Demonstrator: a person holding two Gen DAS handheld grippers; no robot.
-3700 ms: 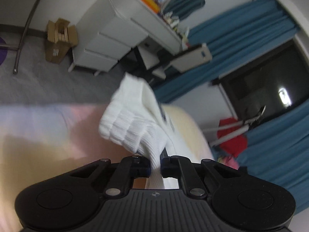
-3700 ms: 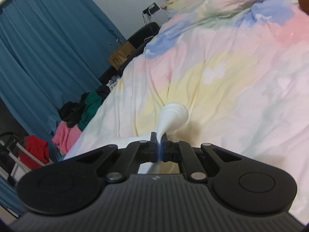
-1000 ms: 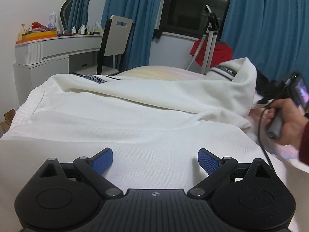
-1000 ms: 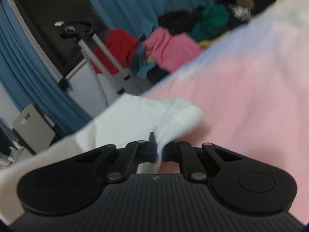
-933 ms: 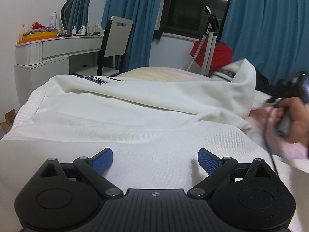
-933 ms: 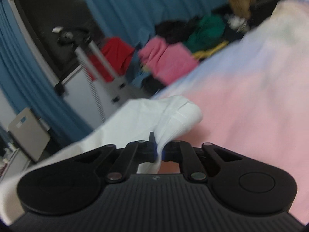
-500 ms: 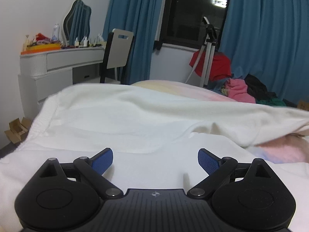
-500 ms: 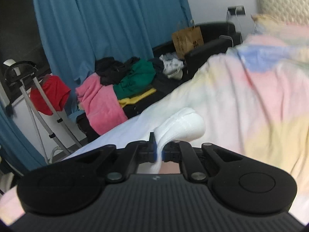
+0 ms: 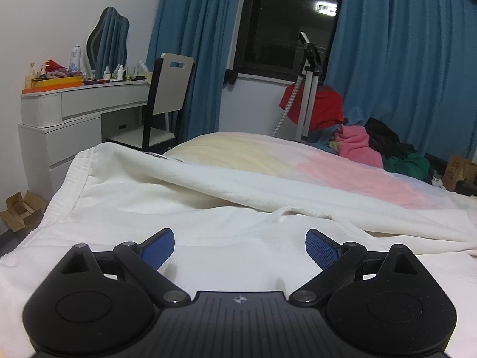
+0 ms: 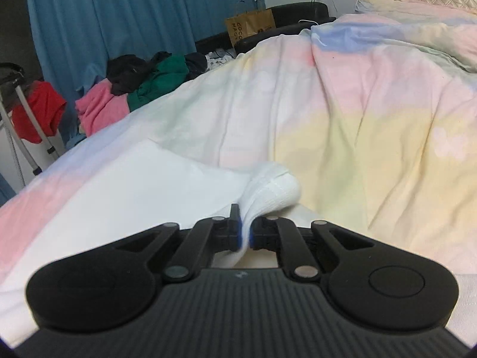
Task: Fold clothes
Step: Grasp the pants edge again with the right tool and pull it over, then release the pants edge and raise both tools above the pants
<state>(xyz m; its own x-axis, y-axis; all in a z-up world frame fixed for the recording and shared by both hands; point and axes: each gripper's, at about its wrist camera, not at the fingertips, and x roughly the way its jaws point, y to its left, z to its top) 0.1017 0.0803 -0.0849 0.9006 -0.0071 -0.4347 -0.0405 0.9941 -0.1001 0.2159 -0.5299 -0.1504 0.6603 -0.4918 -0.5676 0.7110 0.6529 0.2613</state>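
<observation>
A white sweatshirt (image 9: 167,200) lies spread on the bed in the left wrist view, its ribbed hem at the left and a white drawstring (image 9: 286,211) near the middle. My left gripper (image 9: 240,246) hovers open just above the cloth, blue pads (image 9: 158,246) wide apart with nothing between them. In the right wrist view my right gripper (image 10: 245,234) is shut on the sweatshirt's ribbed cuff (image 10: 272,189), and the sleeve (image 10: 143,185) trails away to the left, low over the pastel duvet (image 10: 357,125).
A white dressing table (image 9: 77,110) and a chair (image 9: 170,98) stand left of the bed. A clothes steamer (image 9: 308,86), a red garment and a heap of clothes (image 10: 134,89) sit by the blue curtains. A paper bag (image 10: 250,28) rests on a dark sofa.
My right gripper has carried the cuff from the window side out across the bed and lowered it toward the duvet. The sleeve now lies stretched flat. My left gripper let go earlier and stays open.
</observation>
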